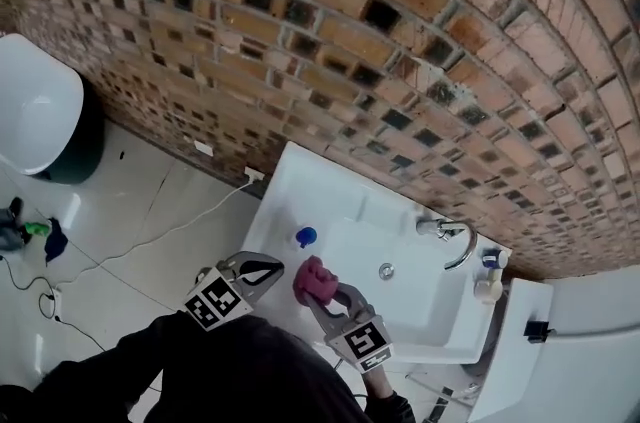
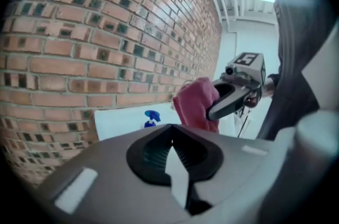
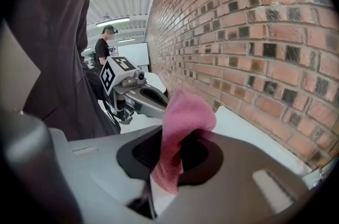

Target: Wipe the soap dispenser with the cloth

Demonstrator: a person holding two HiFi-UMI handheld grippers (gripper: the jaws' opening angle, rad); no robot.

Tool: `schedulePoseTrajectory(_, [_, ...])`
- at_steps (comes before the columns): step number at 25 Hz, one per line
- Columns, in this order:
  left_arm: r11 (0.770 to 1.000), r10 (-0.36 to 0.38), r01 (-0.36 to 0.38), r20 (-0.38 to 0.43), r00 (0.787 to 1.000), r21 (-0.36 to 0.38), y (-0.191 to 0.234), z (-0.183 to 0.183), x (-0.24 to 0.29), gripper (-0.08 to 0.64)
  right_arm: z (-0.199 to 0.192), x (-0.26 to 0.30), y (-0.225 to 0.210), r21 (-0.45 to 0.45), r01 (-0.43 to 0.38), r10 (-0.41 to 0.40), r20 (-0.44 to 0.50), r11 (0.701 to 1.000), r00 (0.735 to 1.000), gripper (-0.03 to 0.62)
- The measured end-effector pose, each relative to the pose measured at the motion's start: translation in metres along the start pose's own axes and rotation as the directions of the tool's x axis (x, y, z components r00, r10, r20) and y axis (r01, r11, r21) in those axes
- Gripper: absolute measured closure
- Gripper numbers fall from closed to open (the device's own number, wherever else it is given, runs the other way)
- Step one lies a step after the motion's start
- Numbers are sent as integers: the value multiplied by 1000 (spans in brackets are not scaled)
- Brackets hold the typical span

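The soap dispenser, a small bottle with a blue pump top, stands on the left rim of the white sink; it also shows in the left gripper view as the blue pump against the brick wall. My right gripper is shut on a pink cloth that bunches above its jaws over the sink's front left. The cloth sticks up between those jaws in the right gripper view. My left gripper is shut with nothing in it, just left of the cloth and short of the dispenser.
A chrome faucet and small bottles sit at the sink's right end, a drain in its bowl. The brick wall runs behind. A white fixture and cables lie on the floor at left. A person stands far off.
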State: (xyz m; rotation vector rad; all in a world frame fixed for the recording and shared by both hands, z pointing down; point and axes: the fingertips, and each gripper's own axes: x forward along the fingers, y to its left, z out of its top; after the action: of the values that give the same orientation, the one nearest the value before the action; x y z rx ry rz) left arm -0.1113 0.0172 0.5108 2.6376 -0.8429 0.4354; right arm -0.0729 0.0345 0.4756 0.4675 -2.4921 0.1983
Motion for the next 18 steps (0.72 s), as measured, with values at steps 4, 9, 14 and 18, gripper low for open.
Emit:
schedulePoseTrajectory(4, [1000,4,-5,27,1000,16,4,9,-8,560,7,-2,-2,-30,20,-21,-34,999,999,531])
schedulePoseTrajectory(9, [999,19,-21,41,999,36,11,16,-13,560,11,-2,-2,-32,41,-42,-50,999,998,532])
schedulePoseTrajectory(14, [999,12,-13,27,1000,37,15,14,-12,560,11,1,-2,-22,54,-55,-51,998,997,532])
schedulePoseTrajectory(18, [1000,1,-1,4,1000,21,12,6,-11,560,10,2,2,-3,55,-55,-50,999,997,532])
